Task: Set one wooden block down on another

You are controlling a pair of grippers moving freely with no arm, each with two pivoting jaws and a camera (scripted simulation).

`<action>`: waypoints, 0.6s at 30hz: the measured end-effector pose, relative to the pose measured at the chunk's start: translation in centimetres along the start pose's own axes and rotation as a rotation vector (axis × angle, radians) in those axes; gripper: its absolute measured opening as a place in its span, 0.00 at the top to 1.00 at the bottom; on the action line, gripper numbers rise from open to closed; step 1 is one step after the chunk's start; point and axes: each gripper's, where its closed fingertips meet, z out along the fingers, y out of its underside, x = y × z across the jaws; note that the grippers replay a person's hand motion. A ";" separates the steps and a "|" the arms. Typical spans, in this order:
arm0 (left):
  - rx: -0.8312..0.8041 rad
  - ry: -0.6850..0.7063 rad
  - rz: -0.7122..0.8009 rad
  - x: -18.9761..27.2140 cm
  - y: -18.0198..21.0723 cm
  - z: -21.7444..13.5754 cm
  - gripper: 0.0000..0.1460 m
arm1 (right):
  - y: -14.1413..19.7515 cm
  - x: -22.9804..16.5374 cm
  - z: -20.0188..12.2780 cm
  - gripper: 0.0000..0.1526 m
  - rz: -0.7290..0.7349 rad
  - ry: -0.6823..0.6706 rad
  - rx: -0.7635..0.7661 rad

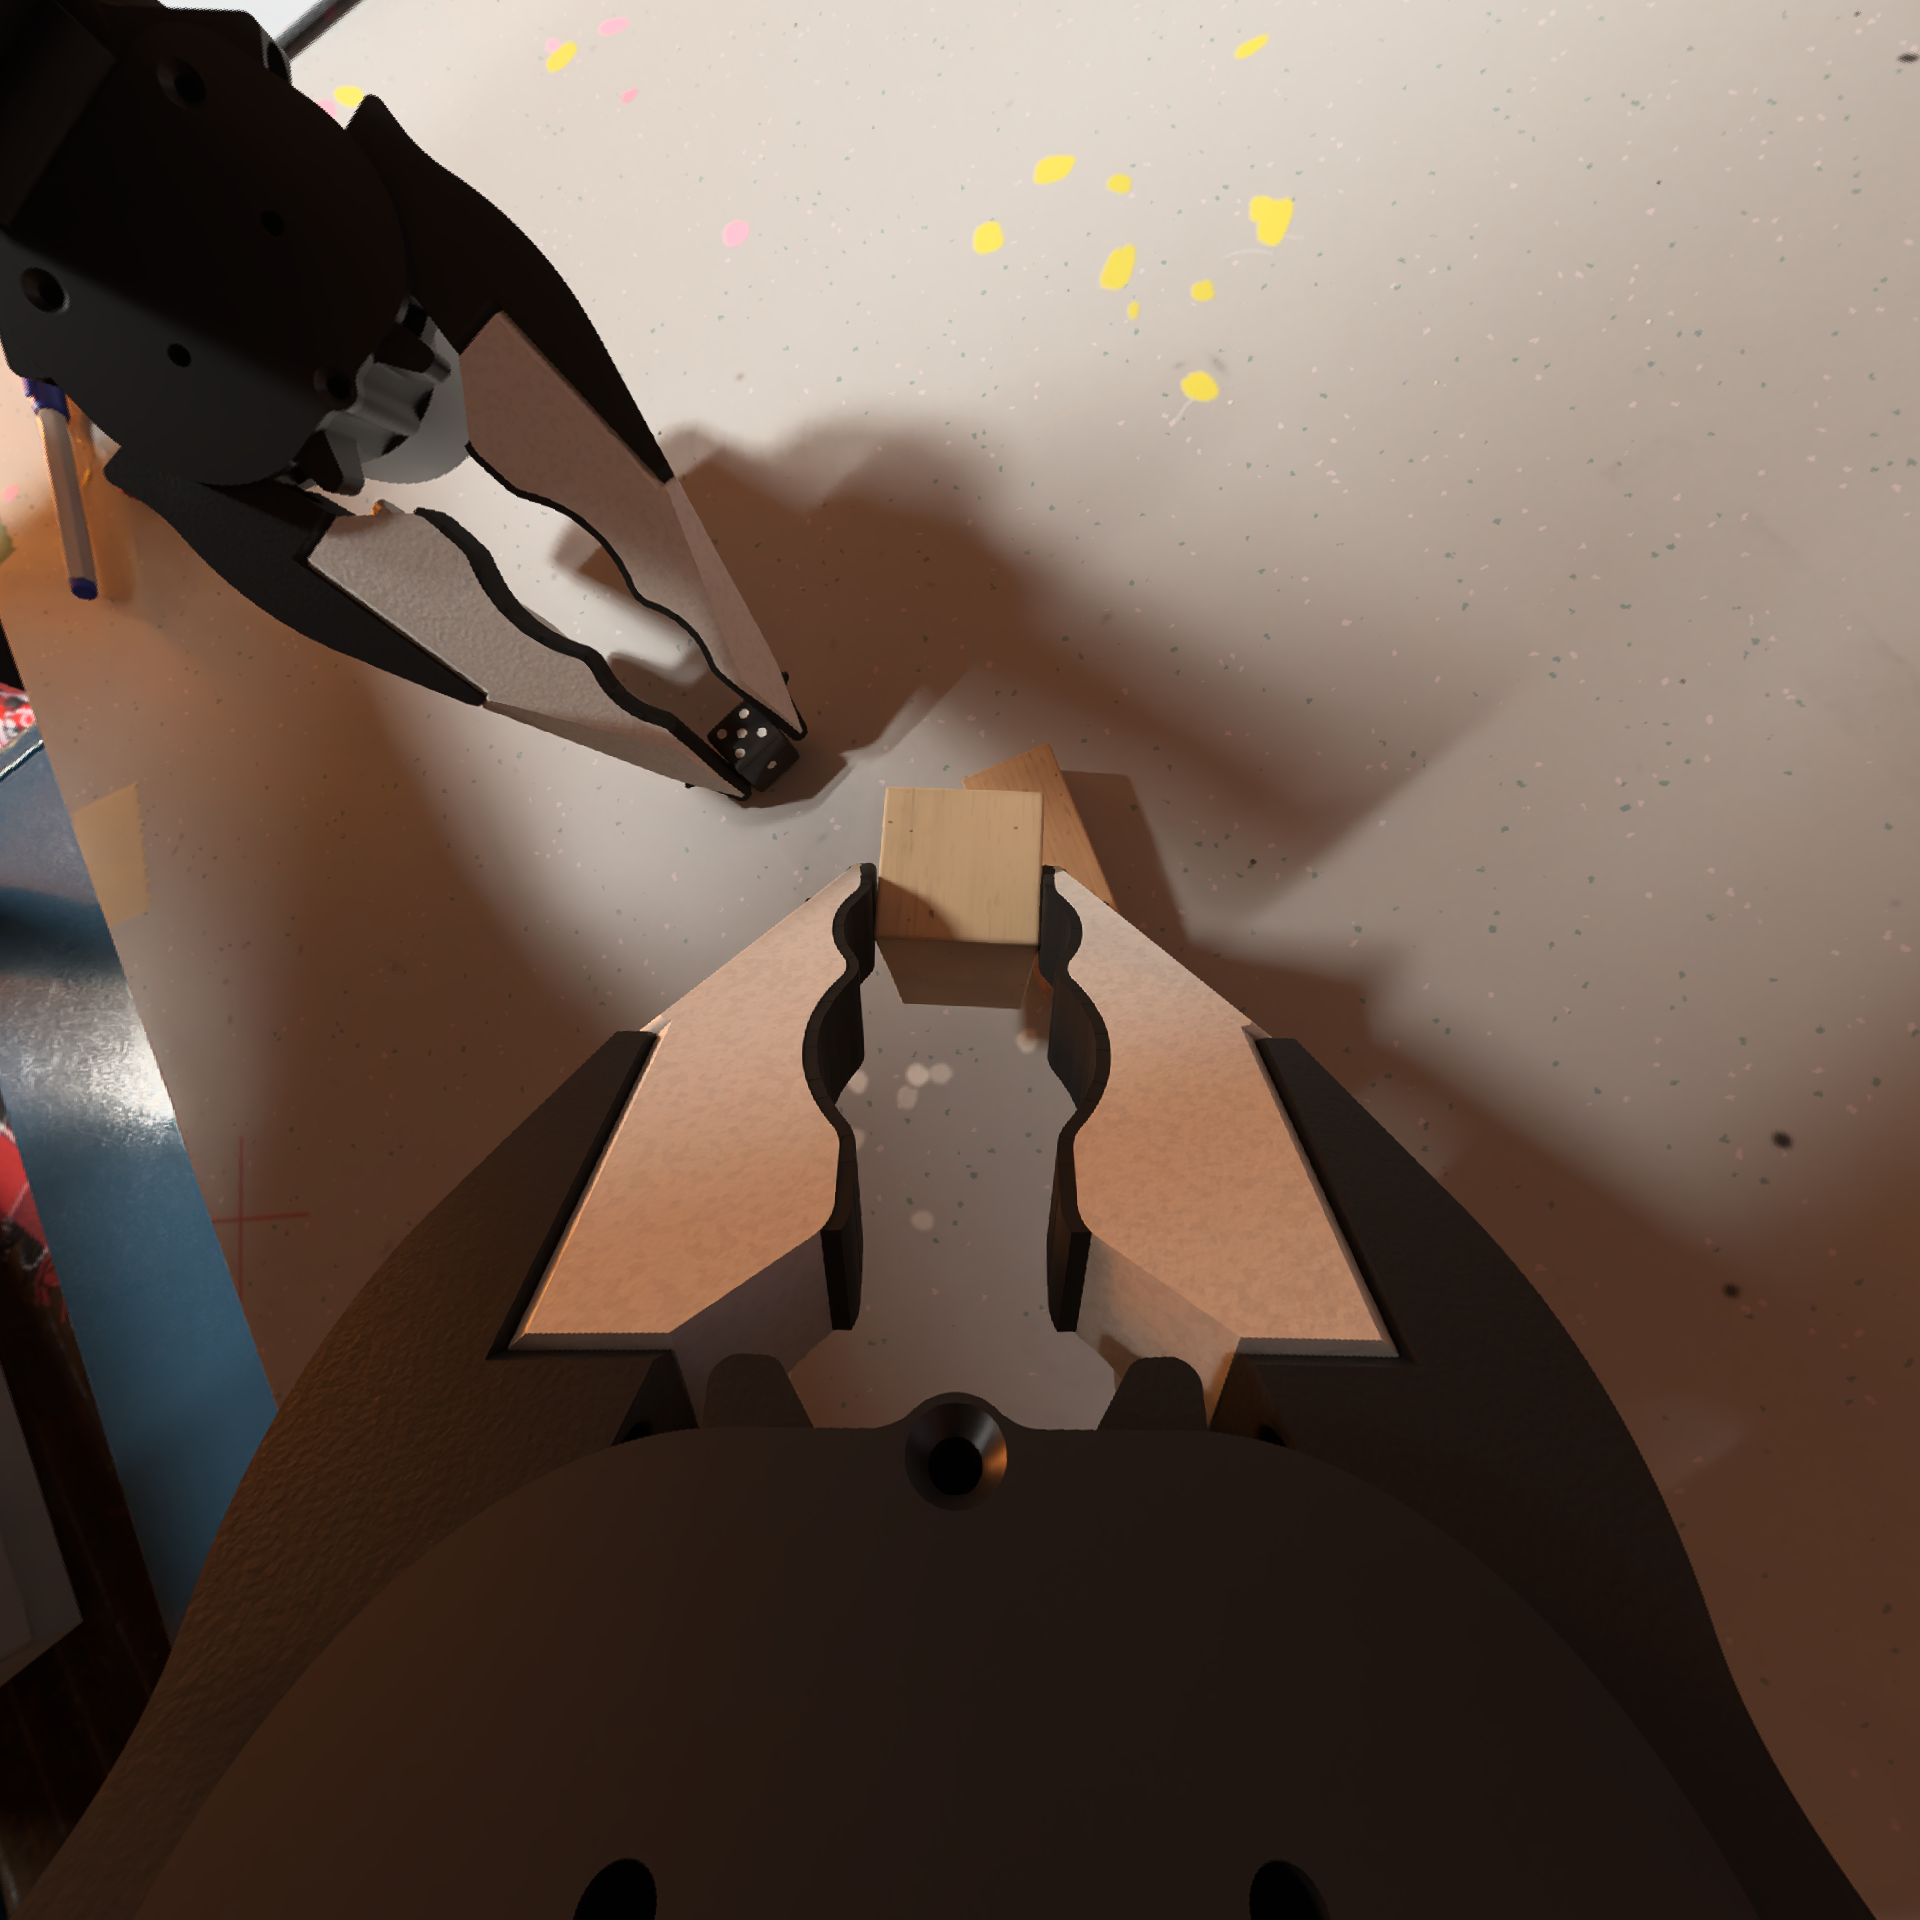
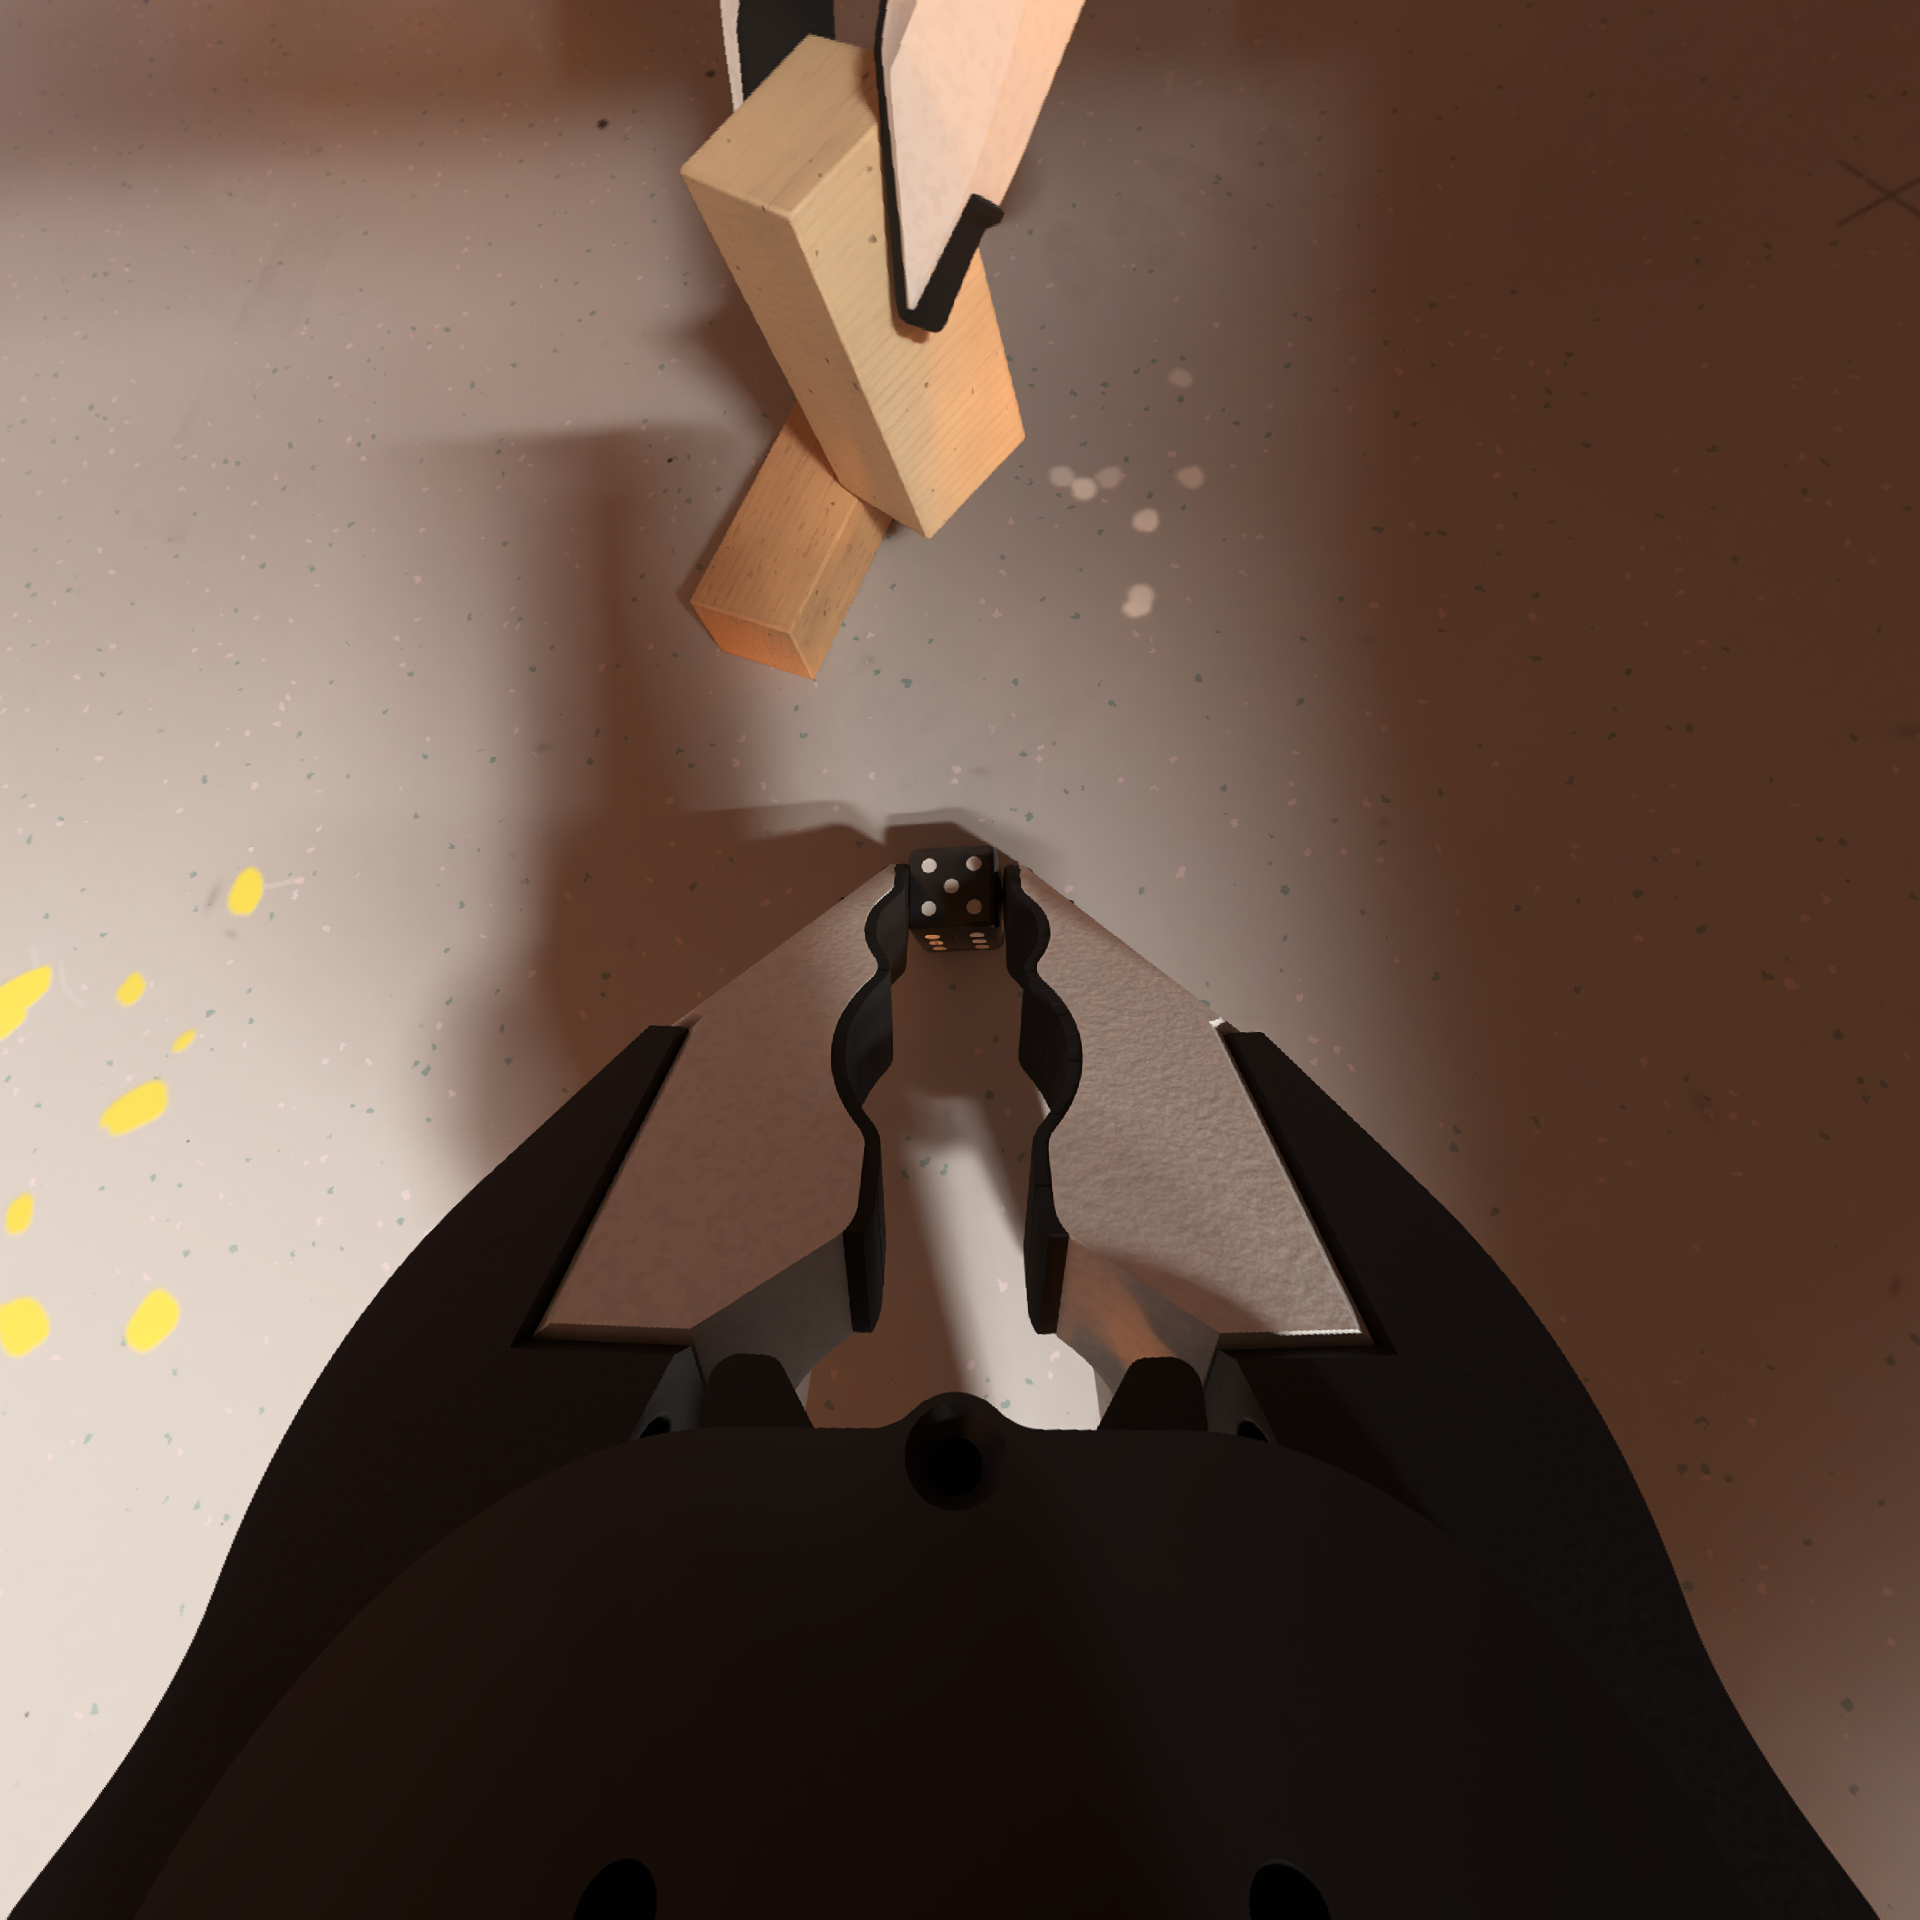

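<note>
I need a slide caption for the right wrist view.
Right claw grips a black die; beyond, a pale block held over another block.

Pale block [image 1: 961, 864] and darker block [image 2: 787, 561] both matt raw wood with fine grain, die [image 2: 953, 886] glossy black plastic, gripper finger [image 2: 727, 1143] faces grainy matt with black rubbery edges, tabletop [image 1: 1455, 623] smooth matt speckled, paint-spattered, pen [image 1: 64, 499] shiny plastic.

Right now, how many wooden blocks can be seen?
2. The pale block is held by the left gripper; the darker block lies on the table, partly beneath it. None seems hidden.
</note>
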 end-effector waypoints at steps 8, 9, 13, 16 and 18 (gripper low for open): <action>-0.036 -0.053 -0.061 0.0 -0.3 0.1 0.79 | -0.1 0.0 0.1 0.89 -0.006 0.006 -0.006; -0.047 -0.064 -0.078 -0.1 -0.3 0.1 0.79 | -0.1 0.0 0.1 0.89 -0.007 0.008 -0.008; -0.033 -0.068 -0.119 0.3 -0.4 0.2 0.79 | -0.1 -0.1 0.2 0.89 -0.009 0.009 -0.007; -0.018 -0.077 -0.122 0.5 -0.7 0.4 0.79 | -0.1 -0.1 0.2 0.89 -0.011 0.010 -0.009; -0.017 -0.084 -0.134 0.4 -0.8 0.5 0.79 | -0.1 -0.1 0.2 0.89 -0.010 0.009 -0.010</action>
